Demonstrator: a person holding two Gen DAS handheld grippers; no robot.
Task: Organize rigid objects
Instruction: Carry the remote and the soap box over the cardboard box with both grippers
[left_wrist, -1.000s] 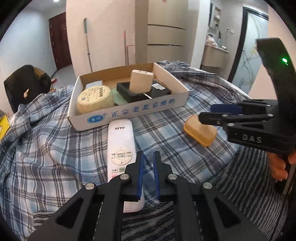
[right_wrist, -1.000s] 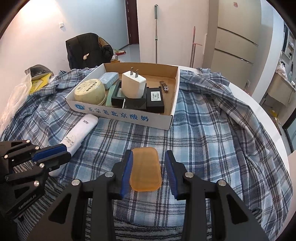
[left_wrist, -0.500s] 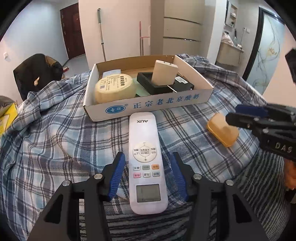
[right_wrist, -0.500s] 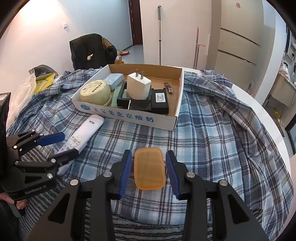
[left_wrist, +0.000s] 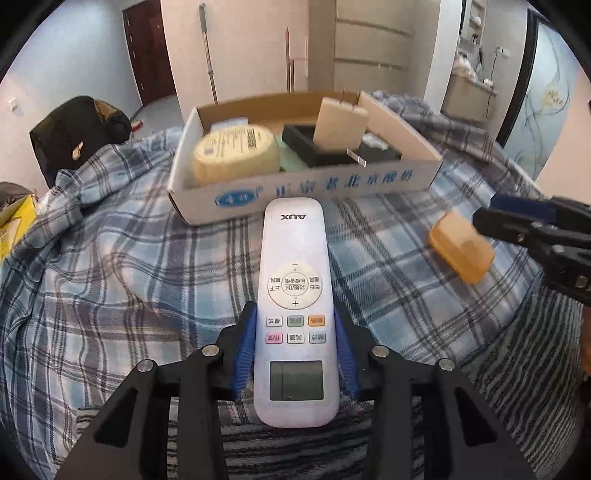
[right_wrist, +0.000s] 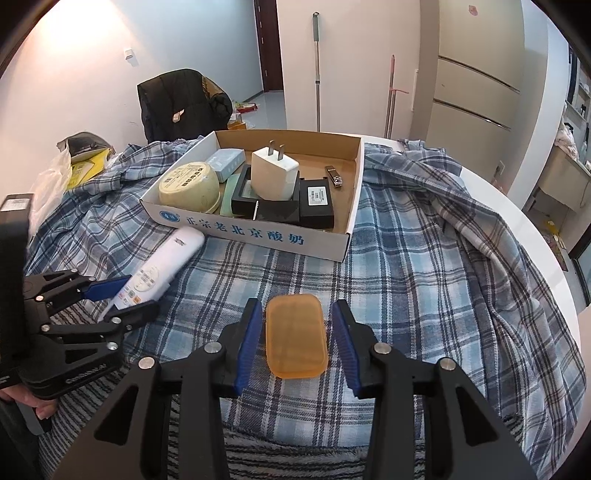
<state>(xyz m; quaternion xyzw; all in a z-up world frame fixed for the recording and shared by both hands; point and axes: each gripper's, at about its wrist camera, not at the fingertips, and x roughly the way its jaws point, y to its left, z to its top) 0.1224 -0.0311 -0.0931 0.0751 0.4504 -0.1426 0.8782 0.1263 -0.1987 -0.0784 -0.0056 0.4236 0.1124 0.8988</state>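
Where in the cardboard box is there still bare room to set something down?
The cardboard box has bare floor along its back wall and down its right side, behind and beside the nail clipper. Its left and middle are crowded: round tin, white charger, black cases.

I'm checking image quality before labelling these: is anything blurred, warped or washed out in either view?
Left wrist view: the print on the cardboard box is smeared, the orange case soft, the remote sharp. Right wrist view: the box lettering reads crisply; a bright patch washes out the upper-left wall. Both views: fisheye bends the door frames, with black corners.
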